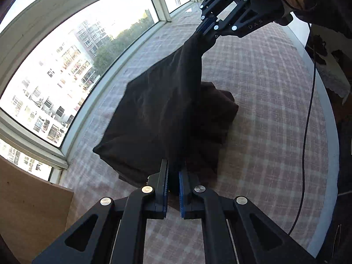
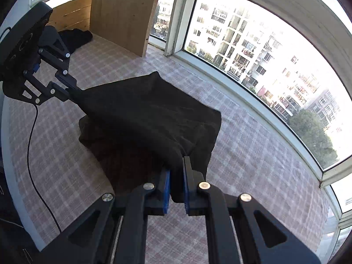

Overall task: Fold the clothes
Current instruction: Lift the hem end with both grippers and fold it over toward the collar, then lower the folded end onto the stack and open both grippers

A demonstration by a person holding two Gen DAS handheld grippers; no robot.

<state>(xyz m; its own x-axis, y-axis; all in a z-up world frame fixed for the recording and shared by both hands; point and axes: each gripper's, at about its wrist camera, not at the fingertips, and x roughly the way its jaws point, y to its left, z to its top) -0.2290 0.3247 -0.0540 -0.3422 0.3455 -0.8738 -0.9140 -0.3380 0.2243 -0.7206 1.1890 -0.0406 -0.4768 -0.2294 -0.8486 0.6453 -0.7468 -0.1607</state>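
A dark brown garment point(image 1: 158, 110) hangs stretched between my two grippers above a plaid-covered surface point(image 1: 264, 110), its lower part bunched on the cloth. My left gripper point(image 1: 175, 171) is shut on one corner of it, blue pads pinching the fabric. In the same view my right gripper point(image 1: 206, 29) grips the far corner at the top. Seen from the right wrist, the right gripper point(image 2: 177, 165) is shut on the garment point(image 2: 149, 114), and the left gripper point(image 2: 72, 91) holds the opposite corner at the left.
A large bay window point(image 1: 55, 77) runs along the far side of the plaid surface point(image 2: 253, 154). A wooden panel point(image 2: 123, 11) stands at one end, with another dark garment point(image 2: 74, 37) lying beside it. A black cable point(image 1: 308, 132) hangs near the surface's edge.
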